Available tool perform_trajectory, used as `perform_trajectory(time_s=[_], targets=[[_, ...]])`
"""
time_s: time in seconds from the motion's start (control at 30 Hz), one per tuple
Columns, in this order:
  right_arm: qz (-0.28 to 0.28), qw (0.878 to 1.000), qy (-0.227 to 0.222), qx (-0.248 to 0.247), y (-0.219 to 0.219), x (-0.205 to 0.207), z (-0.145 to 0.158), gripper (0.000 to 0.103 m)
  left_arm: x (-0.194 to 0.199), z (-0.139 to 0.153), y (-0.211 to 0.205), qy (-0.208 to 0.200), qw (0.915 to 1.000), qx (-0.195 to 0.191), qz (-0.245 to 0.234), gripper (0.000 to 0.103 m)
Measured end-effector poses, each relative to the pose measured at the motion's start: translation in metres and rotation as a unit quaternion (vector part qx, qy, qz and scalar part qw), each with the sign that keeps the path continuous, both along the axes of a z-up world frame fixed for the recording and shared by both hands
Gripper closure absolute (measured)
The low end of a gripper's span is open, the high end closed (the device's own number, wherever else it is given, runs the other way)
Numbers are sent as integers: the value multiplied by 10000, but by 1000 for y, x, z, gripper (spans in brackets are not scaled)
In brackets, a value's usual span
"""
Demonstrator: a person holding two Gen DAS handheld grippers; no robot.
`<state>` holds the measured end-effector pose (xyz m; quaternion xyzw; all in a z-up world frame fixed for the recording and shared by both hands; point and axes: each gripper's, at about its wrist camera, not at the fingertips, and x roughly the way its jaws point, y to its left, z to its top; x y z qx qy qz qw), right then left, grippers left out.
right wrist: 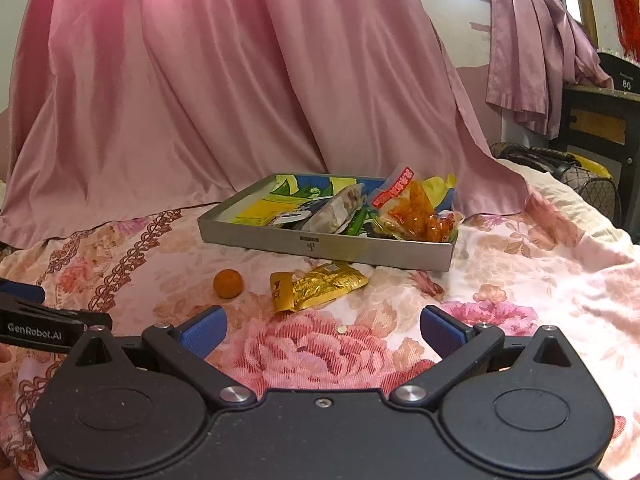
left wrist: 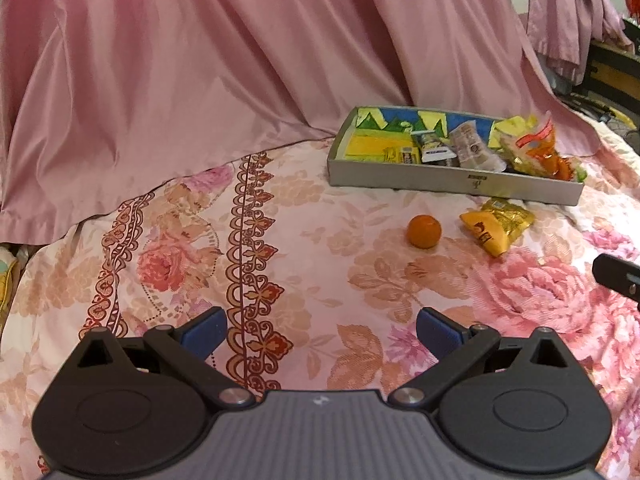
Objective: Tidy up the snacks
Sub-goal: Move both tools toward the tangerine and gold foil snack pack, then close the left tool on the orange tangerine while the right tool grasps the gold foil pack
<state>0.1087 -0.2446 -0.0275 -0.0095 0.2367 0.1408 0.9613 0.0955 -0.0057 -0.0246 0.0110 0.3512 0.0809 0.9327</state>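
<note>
A grey tray (left wrist: 440, 180) (right wrist: 360, 250) with a colourful lining sits on the floral bedspread and holds several snack packets, among them a clear bag of orange snacks (left wrist: 546, 156) (right wrist: 416, 212). In front of it lie a small orange (left wrist: 424, 232) (right wrist: 228, 283) and a gold-yellow packet (left wrist: 498, 224) (right wrist: 316, 285). My left gripper (left wrist: 320, 334) is open and empty, well short and left of the orange. My right gripper (right wrist: 322, 330) is open and empty, just short of the gold-yellow packet.
A pink satin curtain (left wrist: 220, 60) (right wrist: 240, 80) hangs behind the tray and drapes onto the bed. A dark bag (right wrist: 576, 172) and dark furniture (right wrist: 600, 120) stand at the right. The left gripper's side shows at the right view's left edge (right wrist: 36, 324).
</note>
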Motion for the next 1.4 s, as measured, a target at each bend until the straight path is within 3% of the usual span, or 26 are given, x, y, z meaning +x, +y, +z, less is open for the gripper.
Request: perform_trajectory(time_s=[0.43,0.73,1.13,1.4], targets=[[92,9997,-133,-165,1,52,-10,1,55,2,-9,229,9997,77,-74,0],[53,9996,113,-238,-2,89,-34,1,97,-4,-16,337,9989,231,-239,0],[557,9966,552,-258,5,126,-62,1,133,-26,-24,466,9981,205,-347,0],[1070,9921,398,-530,23,130,-69,1,147,-33,-32,410,9975,44,-573,0]])
